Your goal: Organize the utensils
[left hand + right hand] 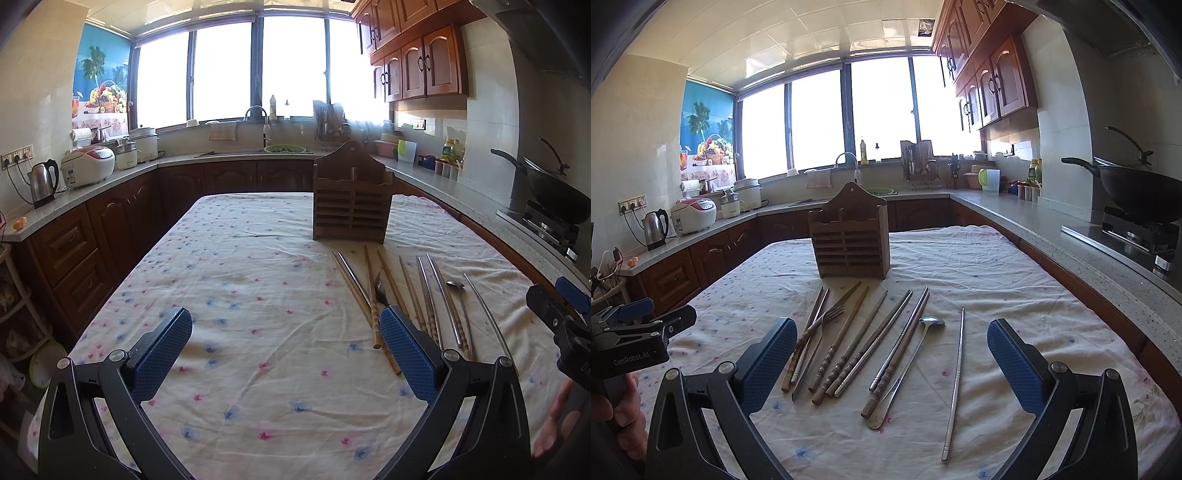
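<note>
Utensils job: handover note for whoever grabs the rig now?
Left hand-held gripper: open, empty, over bare tablecloth left of the utensils.
Right hand-held gripper: open, empty, over the row.
Wooden holder: upright mid-table, no utensils seen in it.
On the cloth before it: wooden and metal chopsticks, fork, spoon, and one metal chopstick apart on the right.
Done: nothing.
Left: load everything into the holder.

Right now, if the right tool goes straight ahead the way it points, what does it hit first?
Probably the utensils: the right tool, open, points along the cloth at the spoon and chopsticks. Beyond them stands the wooden utensil holder. Depth is unclear.
</note>
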### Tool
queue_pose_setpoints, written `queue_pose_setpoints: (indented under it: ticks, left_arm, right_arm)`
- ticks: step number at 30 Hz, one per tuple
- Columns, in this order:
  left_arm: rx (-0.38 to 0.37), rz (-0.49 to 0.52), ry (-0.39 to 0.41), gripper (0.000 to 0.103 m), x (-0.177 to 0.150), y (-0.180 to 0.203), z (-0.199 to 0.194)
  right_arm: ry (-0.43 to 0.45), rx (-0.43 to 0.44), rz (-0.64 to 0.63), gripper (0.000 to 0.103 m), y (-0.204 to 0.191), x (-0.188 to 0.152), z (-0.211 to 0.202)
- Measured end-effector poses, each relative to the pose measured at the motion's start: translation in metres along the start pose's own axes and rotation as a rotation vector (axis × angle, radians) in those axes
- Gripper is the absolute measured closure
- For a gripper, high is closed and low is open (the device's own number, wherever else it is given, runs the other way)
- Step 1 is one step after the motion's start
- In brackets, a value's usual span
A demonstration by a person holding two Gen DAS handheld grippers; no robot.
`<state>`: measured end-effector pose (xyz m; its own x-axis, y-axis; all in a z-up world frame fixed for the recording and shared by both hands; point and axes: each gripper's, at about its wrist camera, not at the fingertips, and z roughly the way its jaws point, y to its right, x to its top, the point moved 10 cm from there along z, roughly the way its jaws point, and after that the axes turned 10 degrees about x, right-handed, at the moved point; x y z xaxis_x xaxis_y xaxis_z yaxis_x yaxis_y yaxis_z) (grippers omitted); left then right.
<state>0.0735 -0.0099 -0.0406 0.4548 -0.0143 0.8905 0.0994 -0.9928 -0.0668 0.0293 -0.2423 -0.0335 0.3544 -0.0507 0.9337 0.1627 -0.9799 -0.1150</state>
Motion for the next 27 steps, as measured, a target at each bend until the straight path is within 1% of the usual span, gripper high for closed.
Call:
queue_pose_setpoints:
  ticks: [5,10,14,18,20,22,24,25,26,27]
  left_arm:
    - [-0.001,0.003,-0.007,0.0,-0.001,0.001,0.002]
    - [-0.011,-0.006,-0.024,0.0,-0.003,0.0,0.006]
    - [-0.023,-0.016,-0.059,0.0,-0.005,0.0,0.015]
    - [-0.042,-0.025,-0.098,0.0,-0.006,0.003,0.026]
    - [-0.06,-0.027,-0.119,0.0,-0.005,0.007,0.031]
    - [-0.078,-0.023,-0.134,0.002,-0.004,0.012,0.036]
    - [-0.09,-0.009,-0.146,0.008,-0.001,0.019,0.042]
    - [-0.098,-0.001,-0.154,0.009,0.001,0.023,0.045]
    - [-0.111,0.007,-0.162,0.012,0.003,0.028,0.048]
    - [-0.129,0.011,-0.172,0.016,0.005,0.033,0.05]
  right_arm:
    - [-0.013,-0.006,-0.008,0.0,0.0,-0.003,0.001]
    - [0.032,-0.002,-0.02,0.0,0.002,0.0,0.003]
    - [-0.016,0.0,-0.006,0.0,0.003,-0.002,0.007]
    - [-0.094,-0.012,-0.001,0.0,0.01,-0.002,0.011]
    - [-0.107,-0.008,0.017,0.0,0.012,-0.001,0.014]
    - [-0.126,-0.006,0.032,0.001,0.015,0.0,0.017]
    - [-0.141,-0.003,0.039,0.001,0.018,0.002,0.022]
    - [-0.152,0.0,0.046,0.001,0.019,0.002,0.024]
    - [-0.153,-0.002,0.041,0.002,0.021,0.003,0.027]
    - [-0.152,0.003,0.046,0.006,0.024,0.004,0.03]
